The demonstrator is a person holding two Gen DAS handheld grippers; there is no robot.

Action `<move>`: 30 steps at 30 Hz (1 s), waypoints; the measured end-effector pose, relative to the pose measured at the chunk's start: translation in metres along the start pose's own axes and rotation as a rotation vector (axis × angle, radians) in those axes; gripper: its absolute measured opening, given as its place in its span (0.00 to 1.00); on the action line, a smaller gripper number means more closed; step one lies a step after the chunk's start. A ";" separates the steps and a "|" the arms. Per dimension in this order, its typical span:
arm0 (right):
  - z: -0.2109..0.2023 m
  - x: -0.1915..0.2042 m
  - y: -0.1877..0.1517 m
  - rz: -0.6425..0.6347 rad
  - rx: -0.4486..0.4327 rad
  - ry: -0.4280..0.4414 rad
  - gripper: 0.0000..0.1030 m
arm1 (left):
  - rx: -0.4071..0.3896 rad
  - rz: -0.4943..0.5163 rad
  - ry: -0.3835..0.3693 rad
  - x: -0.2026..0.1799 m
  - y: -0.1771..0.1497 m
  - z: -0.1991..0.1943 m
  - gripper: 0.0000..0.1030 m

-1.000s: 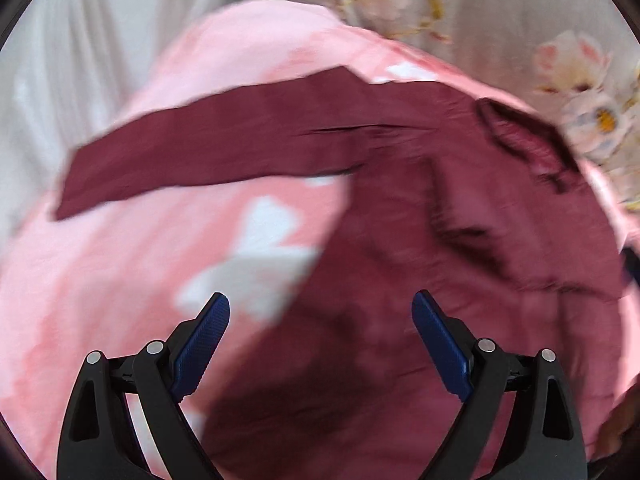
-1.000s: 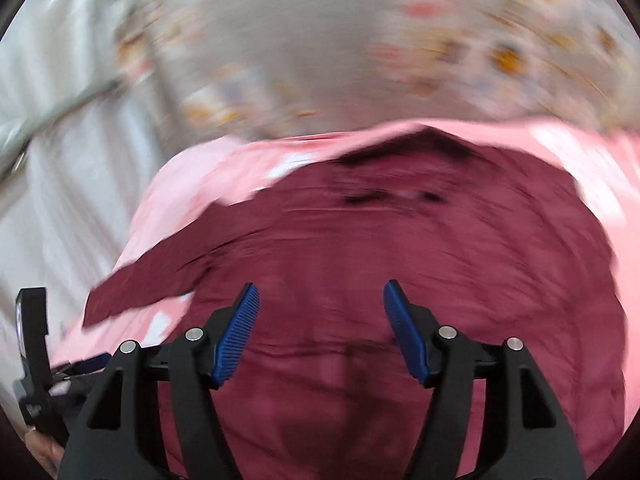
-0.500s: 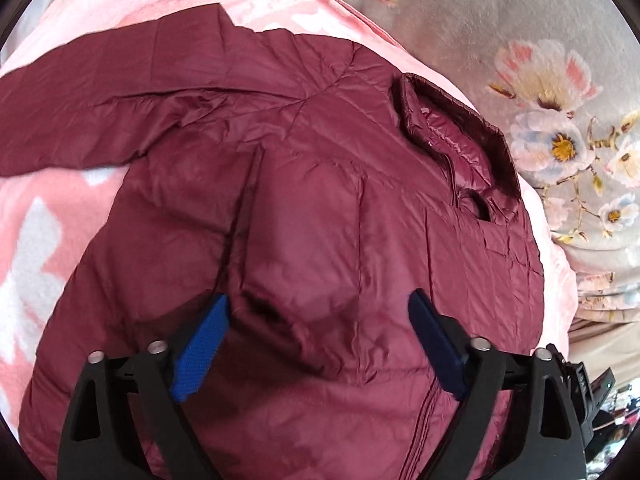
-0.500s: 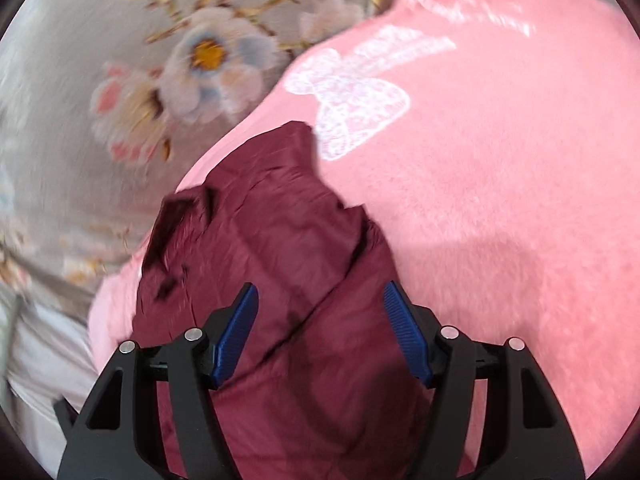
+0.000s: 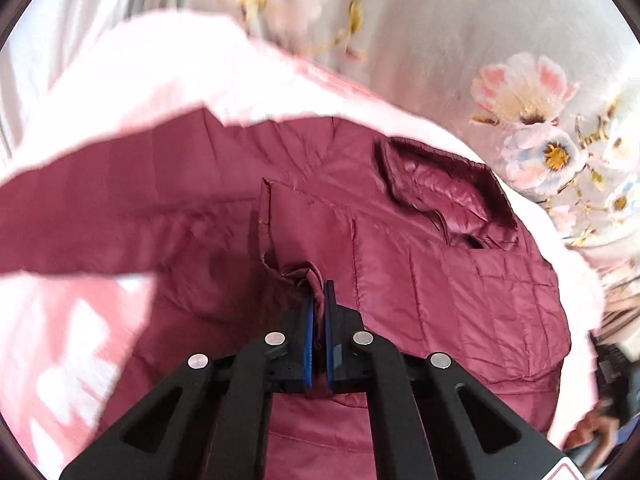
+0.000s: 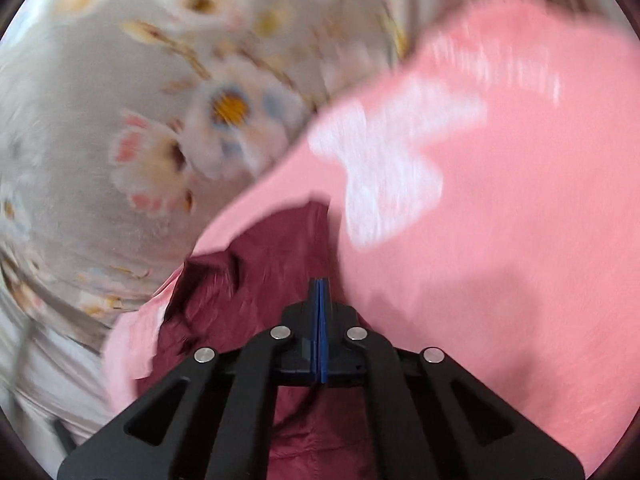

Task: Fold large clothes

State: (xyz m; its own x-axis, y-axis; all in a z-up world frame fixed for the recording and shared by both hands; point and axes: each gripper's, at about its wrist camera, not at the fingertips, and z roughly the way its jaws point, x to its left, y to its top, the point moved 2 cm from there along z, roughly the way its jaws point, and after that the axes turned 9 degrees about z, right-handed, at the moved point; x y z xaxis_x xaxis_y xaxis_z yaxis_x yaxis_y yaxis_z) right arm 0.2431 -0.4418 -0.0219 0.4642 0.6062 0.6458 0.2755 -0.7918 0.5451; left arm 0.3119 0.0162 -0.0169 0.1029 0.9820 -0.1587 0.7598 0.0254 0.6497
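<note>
Left claw (image 5: 319, 292) pinched a bunched fold of the maroon quilted jacket (image 5: 440, 288); right claw (image 6: 320, 292) closed, apparently on its edge. Best lifted evenly over the pink blanket (image 6: 500, 240).

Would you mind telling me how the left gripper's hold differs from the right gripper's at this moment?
The left gripper pinches a raised bunch of the maroon jacket out on its front panel, fabric plainly showing between the pads; the right gripper sits at the jacket's edge beside the pink blanket, pads almost touching, and whether cloth is caught is unclear. The left view shows the collar; the right does not. Both are closed over the jacket.
</note>
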 end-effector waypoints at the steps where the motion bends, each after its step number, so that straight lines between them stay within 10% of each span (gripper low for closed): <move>1: 0.006 -0.003 -0.002 -0.023 0.015 -0.037 0.00 | 0.004 0.022 0.024 -0.001 -0.004 0.004 0.02; 6: 0.020 -0.015 -0.027 0.021 0.171 0.025 0.04 | 0.109 0.029 0.030 0.003 -0.031 0.044 0.02; 10: 0.024 -0.011 -0.045 0.016 0.207 0.032 0.55 | 0.090 0.040 0.025 0.000 -0.027 0.041 0.02; 15: 0.055 -0.012 -0.047 0.088 0.272 0.048 0.53 | 0.100 0.032 0.010 -0.003 -0.027 0.041 0.03; 18: 0.054 -0.005 -0.033 0.110 0.241 0.089 0.04 | 0.097 0.044 0.003 -0.006 -0.025 0.039 0.02; 23: 0.019 0.011 -0.021 -0.046 0.071 0.045 0.00 | 0.051 0.079 -0.018 -0.007 -0.023 0.033 0.02; 25: 0.049 -0.005 -0.034 -0.094 0.153 -0.106 0.00 | 0.100 0.097 0.010 -0.008 -0.032 0.051 0.02; 30: 0.050 -0.010 -0.044 -0.119 0.188 -0.162 0.03 | 0.092 0.125 0.042 -0.010 -0.041 0.055 0.02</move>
State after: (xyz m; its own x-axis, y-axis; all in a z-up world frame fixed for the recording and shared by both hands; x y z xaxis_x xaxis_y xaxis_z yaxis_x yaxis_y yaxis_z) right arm 0.2686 -0.4162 -0.0791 0.5439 0.6876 0.4810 0.4806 -0.7252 0.4931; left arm 0.3155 -0.0045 -0.0828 0.1752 0.9833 -0.0481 0.7986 -0.1134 0.5911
